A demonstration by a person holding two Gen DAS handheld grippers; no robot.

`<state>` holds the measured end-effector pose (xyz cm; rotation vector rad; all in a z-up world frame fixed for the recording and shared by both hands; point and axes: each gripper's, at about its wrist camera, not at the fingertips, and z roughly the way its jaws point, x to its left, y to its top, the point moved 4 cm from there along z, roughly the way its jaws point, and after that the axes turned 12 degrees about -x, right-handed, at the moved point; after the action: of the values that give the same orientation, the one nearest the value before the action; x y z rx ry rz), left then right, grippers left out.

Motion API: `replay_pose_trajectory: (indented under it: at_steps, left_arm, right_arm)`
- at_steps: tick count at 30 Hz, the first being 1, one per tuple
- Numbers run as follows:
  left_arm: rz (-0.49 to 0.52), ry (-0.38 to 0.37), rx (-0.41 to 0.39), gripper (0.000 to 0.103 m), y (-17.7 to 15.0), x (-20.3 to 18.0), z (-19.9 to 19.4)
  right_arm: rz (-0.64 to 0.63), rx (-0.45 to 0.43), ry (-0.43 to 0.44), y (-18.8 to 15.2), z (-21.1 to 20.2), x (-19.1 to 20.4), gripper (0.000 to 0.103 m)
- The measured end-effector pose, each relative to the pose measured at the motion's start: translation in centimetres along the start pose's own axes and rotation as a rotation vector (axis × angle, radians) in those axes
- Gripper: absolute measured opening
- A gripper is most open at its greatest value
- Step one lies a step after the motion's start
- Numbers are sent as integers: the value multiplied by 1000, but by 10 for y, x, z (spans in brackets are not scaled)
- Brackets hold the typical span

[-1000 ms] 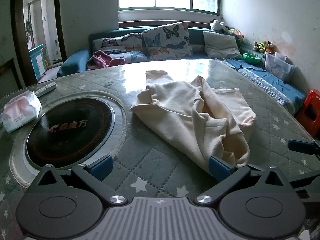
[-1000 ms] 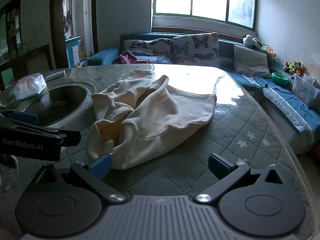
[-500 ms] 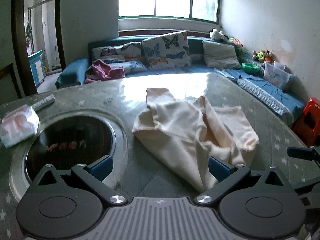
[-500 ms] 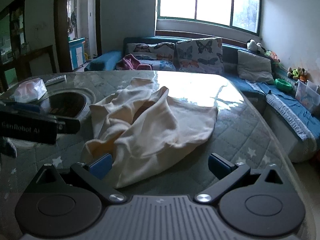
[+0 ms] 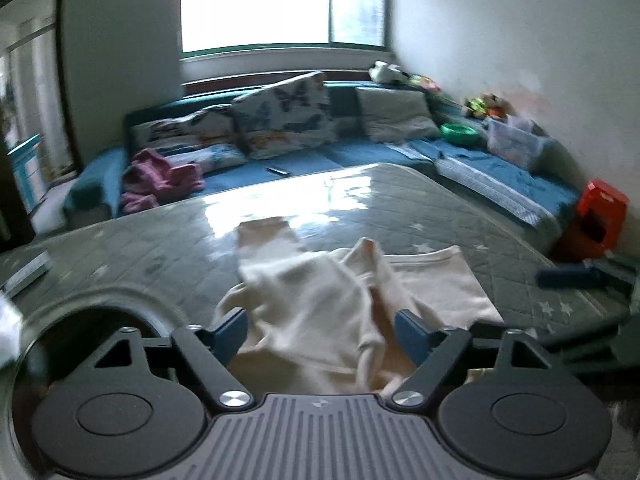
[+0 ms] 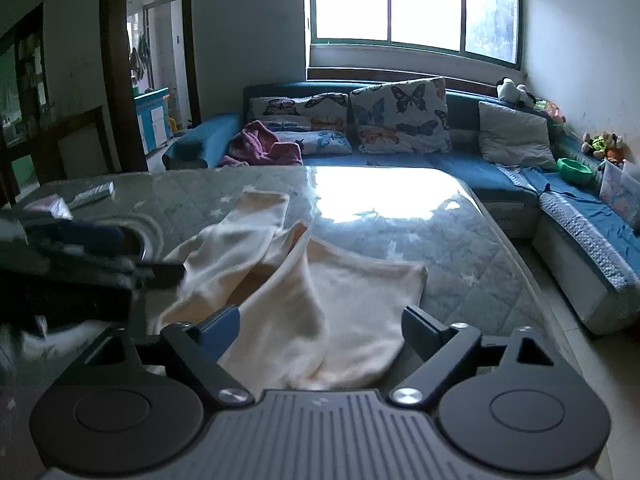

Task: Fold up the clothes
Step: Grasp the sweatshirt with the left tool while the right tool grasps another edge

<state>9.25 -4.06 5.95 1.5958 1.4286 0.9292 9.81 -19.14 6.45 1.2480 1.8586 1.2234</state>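
A cream garment [image 5: 320,300] lies crumpled on the round table [image 5: 420,208], one sleeve stretched toward the far side. It also shows in the right wrist view [image 6: 304,300]. My left gripper [image 5: 322,330] is open and empty, low over the garment's near edge. My right gripper [image 6: 320,328] is open and empty over the garment's near right part. The right gripper shows as a blurred dark bar at the right of the left wrist view [image 5: 576,276]. The left gripper shows blurred at the left of the right wrist view [image 6: 76,260].
A dark round hotplate [image 5: 80,320] is set into the table at the left. A remote [image 6: 92,194] lies at the far left. A blue sofa [image 6: 460,160] with butterfly pillows and a pink cloth [image 6: 260,146] runs behind. A red stool [image 5: 596,216] stands at the right.
Both grippers have moved forward and lower over the garment, which now lies between the fingers in each view. The jaws stay open. The garment has not moved.
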Motion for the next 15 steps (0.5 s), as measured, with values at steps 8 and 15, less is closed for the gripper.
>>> replay_pose_trajectory:
  at_steps: [8, 15]
  left_arm:
    - [41, -63, 103, 40, -16, -3, 53]
    - [-28, -84, 109, 5, -25, 16, 49]
  right_arm:
    - [10, 54, 78, 19, 53, -15, 66]
    - [13, 119, 159, 20, 100, -9, 49]
